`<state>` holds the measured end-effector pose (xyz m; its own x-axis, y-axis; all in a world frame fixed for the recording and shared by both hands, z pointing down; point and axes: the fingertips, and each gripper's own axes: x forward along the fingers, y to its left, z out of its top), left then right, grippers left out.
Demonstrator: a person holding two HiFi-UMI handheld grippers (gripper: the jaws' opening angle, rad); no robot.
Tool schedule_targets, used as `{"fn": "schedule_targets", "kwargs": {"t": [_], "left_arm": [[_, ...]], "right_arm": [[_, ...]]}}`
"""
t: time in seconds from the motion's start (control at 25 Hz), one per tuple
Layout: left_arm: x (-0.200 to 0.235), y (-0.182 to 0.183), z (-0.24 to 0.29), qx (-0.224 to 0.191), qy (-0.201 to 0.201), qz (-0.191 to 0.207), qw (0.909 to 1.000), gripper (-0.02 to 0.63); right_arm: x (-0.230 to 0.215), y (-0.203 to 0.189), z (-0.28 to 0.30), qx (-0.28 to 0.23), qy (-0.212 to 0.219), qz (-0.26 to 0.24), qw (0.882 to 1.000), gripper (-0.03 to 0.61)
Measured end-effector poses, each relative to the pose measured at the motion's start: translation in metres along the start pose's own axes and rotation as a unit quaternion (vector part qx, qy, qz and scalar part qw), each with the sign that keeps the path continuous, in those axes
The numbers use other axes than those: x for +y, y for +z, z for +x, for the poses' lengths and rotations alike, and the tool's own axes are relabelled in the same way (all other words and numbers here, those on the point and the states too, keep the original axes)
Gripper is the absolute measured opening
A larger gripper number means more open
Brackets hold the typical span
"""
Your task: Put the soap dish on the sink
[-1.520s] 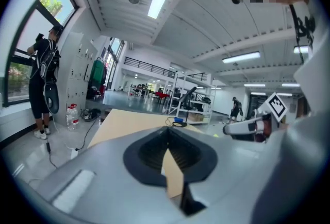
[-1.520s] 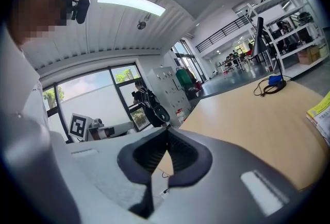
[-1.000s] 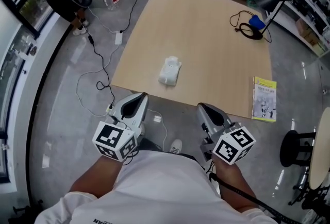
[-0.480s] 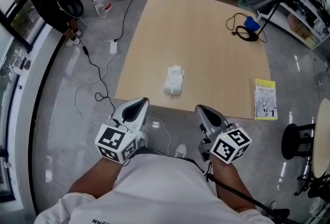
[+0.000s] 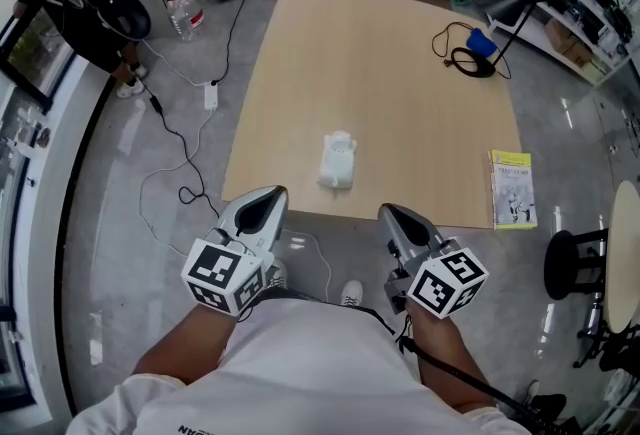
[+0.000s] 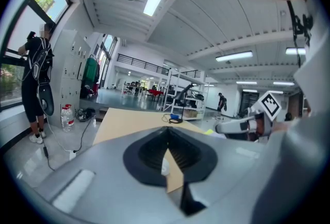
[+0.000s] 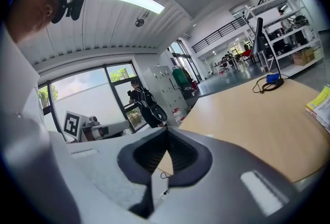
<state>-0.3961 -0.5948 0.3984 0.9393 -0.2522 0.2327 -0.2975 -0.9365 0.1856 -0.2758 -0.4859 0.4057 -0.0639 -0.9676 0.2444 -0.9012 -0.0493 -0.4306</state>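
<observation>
**Grippers:** the left gripper (image 5: 264, 201) and right gripper (image 5: 393, 216) both have their tongs pressed together with nothing between them. They are held just short of the table's (image 5: 380, 63) near edge.

**Soap dish:** the dish (image 5: 337, 161) lies on the table, close to that near edge.

**Risks:**
- No sink is in view, so the destination is unconfirmed.
- Tongs arriving closed would likely push the dish along the table or off its edge.

**Contents:** I cannot tell whether the dish holds anything.

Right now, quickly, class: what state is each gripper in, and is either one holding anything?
Left gripper: closed, holding nothing.
Right gripper: closed, holding nothing.
</observation>
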Motion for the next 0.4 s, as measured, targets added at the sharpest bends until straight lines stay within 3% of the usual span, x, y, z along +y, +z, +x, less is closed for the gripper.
{"fn": "schedule_targets", "kwargs": {"t": [0.4], "left_arm": [[0.0090, 0.0005, 0.0029, -0.002, 0.004, -0.002, 1.0000, 0.006]], "right_arm": [[-0.0051, -0.0030, 0.0013, 0.005, -0.008, 0.002, 1.000, 0.002]]}}
